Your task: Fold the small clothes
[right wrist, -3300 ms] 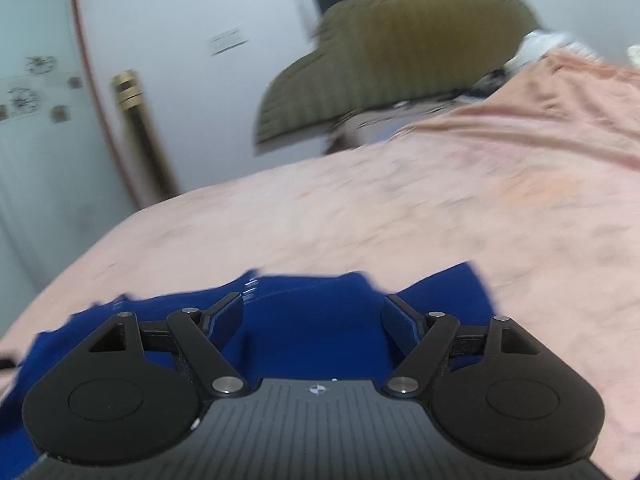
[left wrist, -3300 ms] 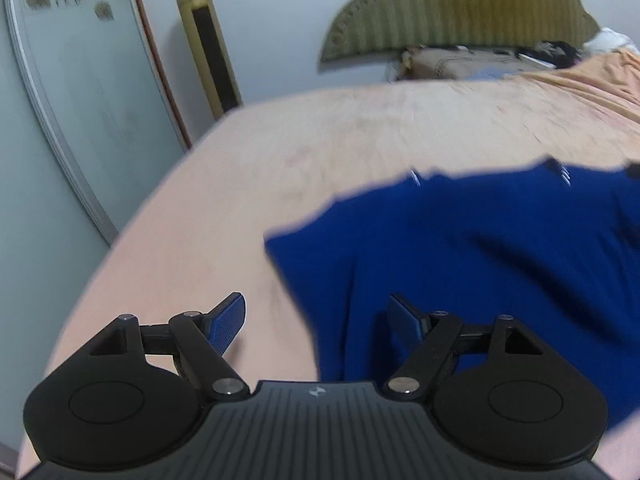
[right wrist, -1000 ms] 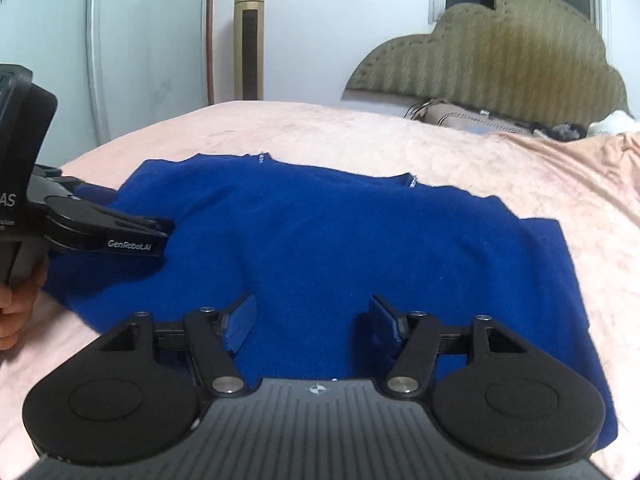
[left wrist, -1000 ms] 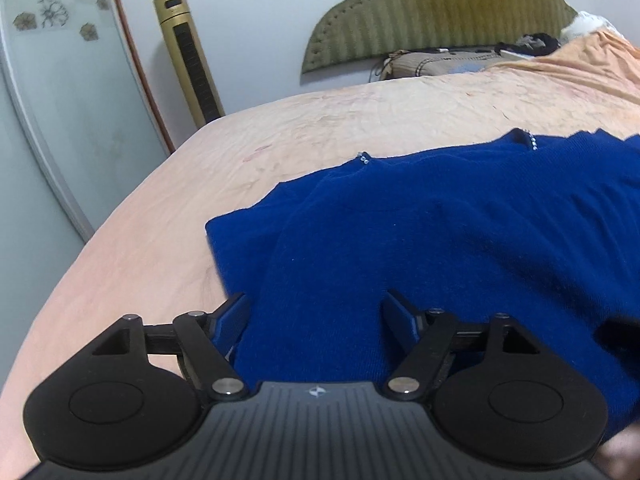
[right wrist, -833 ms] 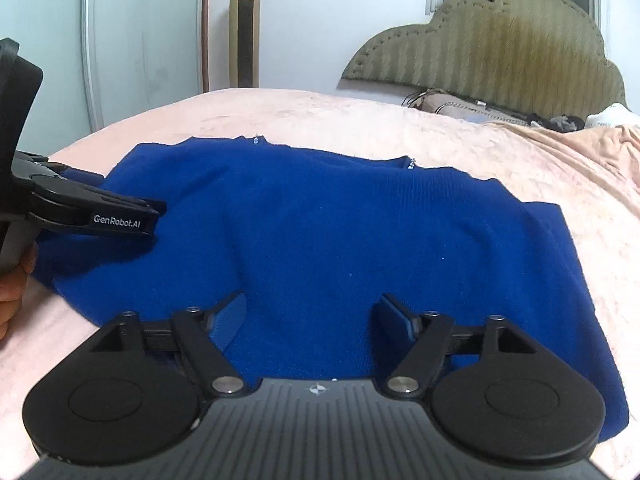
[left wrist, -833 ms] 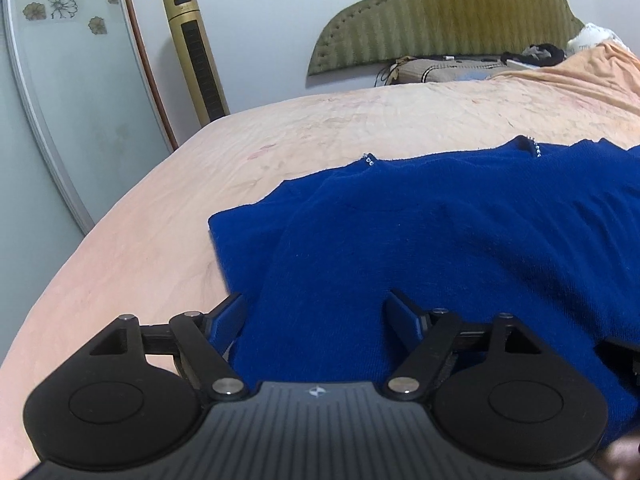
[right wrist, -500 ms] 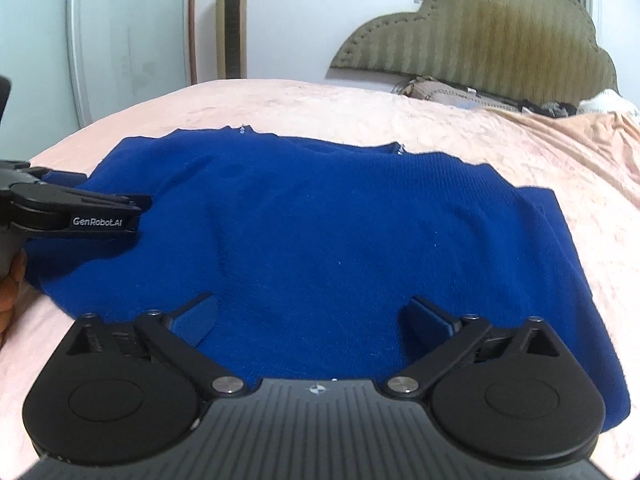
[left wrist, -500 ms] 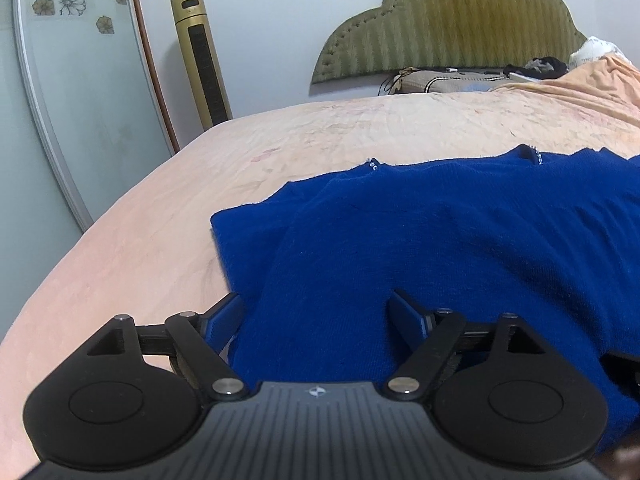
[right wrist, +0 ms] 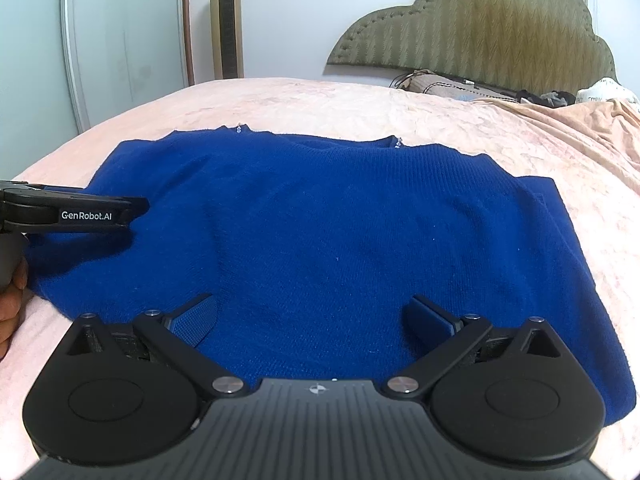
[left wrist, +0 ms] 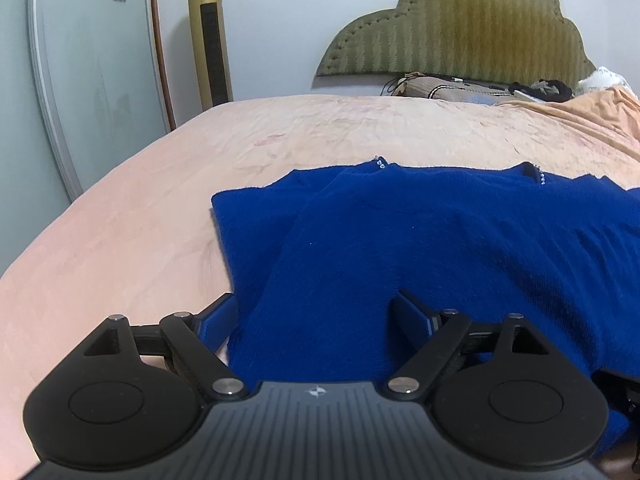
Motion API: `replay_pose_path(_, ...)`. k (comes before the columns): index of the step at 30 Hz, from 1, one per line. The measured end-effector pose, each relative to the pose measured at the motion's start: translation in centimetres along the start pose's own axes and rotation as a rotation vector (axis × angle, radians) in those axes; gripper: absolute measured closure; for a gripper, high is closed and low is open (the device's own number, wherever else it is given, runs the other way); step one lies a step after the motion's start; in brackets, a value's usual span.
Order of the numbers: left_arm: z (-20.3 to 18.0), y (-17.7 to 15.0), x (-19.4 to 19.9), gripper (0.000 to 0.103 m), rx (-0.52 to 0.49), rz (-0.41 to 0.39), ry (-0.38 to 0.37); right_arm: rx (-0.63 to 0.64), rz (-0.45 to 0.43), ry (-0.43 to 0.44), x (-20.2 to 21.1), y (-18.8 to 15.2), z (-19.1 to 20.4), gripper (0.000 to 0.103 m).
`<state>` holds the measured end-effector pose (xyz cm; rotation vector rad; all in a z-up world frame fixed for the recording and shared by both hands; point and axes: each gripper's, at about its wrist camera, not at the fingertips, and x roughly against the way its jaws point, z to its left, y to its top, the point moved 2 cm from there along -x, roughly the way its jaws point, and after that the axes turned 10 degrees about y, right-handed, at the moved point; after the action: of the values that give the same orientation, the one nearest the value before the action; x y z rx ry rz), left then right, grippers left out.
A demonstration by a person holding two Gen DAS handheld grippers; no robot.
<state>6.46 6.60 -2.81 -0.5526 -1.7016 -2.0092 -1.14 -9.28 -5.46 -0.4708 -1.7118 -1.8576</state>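
Note:
A dark blue knit sweater (left wrist: pixel 420 240) lies spread flat on the peach bed (left wrist: pixel 120 260), its neckline toward the headboard. My left gripper (left wrist: pixel 316 304) hovers over the sweater's left edge. Its jaws are opening, the cloth lies beneath them, and the pads do not press on it. My right gripper (right wrist: pixel 312 304) stands wide open over the sweater's (right wrist: pixel 340 220) near hem, gripping nothing. In the right wrist view a finger of the left gripper (right wrist: pixel 100 214) reaches in from the left above the sleeve, with a person's hand (right wrist: pixel 8 308) behind it.
An olive padded headboard (left wrist: pixel 460 28) stands at the far end, with a pillow and clutter (left wrist: pixel 460 88) below it. An orange blanket (left wrist: pixel 592 108) is bunched at far right. A gold tower fan (left wrist: pixel 210 40) and a frosted sliding door (left wrist: pixel 88 60) stand left of the bed.
The right jaws have spread much wider. The left jaws have widened a little and that view has rolled level. The sweater, in blurred motion seconds ago, now lies still and flat.

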Motion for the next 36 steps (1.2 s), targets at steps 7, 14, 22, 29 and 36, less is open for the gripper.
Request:
replay_pose_path(7, 0.49, 0.01, -0.33, 0.013, 0.041, 0.021, -0.007, 0.0, 0.0, 0.0, -0.01, -0.01, 0.0, 0.0)
replay_pose_path(14, 0.6, 0.03, -0.43, 0.011, 0.053, 0.027, -0.005, 0.0, 0.0, 0.0, 0.0, 0.0, -0.01, 0.0)
replay_pose_path(22, 0.63, 0.03, -0.44, 0.01, 0.055, 0.028, -0.004, 0.0, 0.0, 0.0, -0.04, 0.0, 0.0, 0.0)
replay_pose_path(29, 0.63, 0.03, -0.44, 0.01, 0.055, 0.029, -0.004, 0.0, 0.0, 0.0, -0.01, 0.0, -0.02, 0.0)
replay_pose_path(36, 0.76, 0.04, -0.49, 0.01, 0.059, 0.03, -0.004, 0.001, 0.0, -0.001, -0.03, 0.0, -0.02, 0.0)
